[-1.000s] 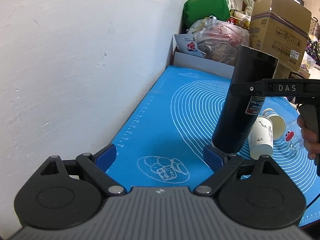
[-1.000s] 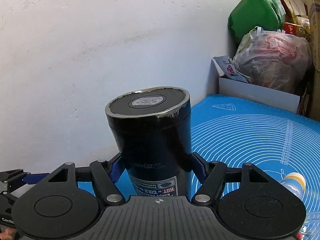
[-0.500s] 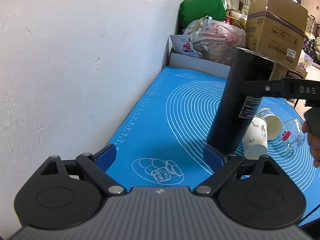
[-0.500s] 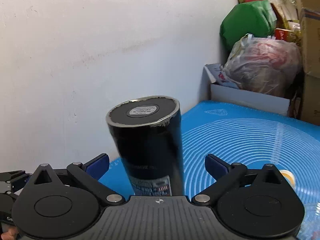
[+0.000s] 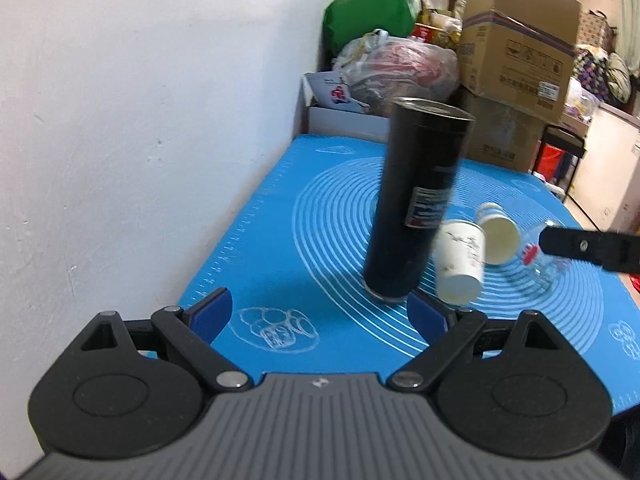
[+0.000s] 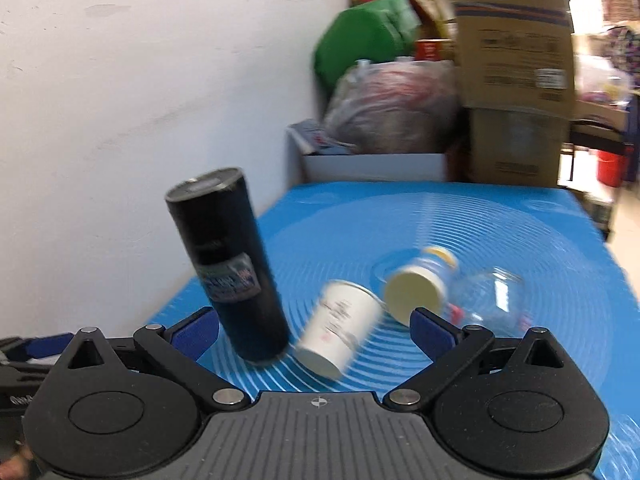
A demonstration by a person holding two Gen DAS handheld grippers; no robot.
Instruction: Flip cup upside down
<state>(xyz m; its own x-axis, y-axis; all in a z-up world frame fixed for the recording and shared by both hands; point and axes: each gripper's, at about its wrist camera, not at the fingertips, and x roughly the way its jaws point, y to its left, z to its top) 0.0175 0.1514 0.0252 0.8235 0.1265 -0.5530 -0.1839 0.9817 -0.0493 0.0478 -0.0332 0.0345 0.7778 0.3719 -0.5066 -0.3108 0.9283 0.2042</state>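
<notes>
A tall black tumbler (image 5: 416, 204) stands upside down on the blue mat (image 5: 280, 240), base up; it also shows in the right wrist view (image 6: 230, 268). My left gripper (image 5: 320, 316) is open and empty, just in front of the tumbler. My right gripper (image 6: 314, 330) is open and empty, pulled back from the tumbler; one of its arms shows at the right of the left wrist view (image 5: 588, 246). A white paper cup (image 6: 340, 336) lies on its side beside the tumbler.
A second paper cup (image 6: 416, 290) and a clear glass cup (image 6: 492, 296) lie on the mat to the right. A white wall (image 5: 140, 120) borders the mat on the left. Bags (image 5: 396, 68) and cardboard boxes (image 5: 516, 56) stand behind the mat.
My right gripper opened, let go of the black tumbler and drew back to the right. The tumbler now stands alone on the mat. My left gripper stayed open.
</notes>
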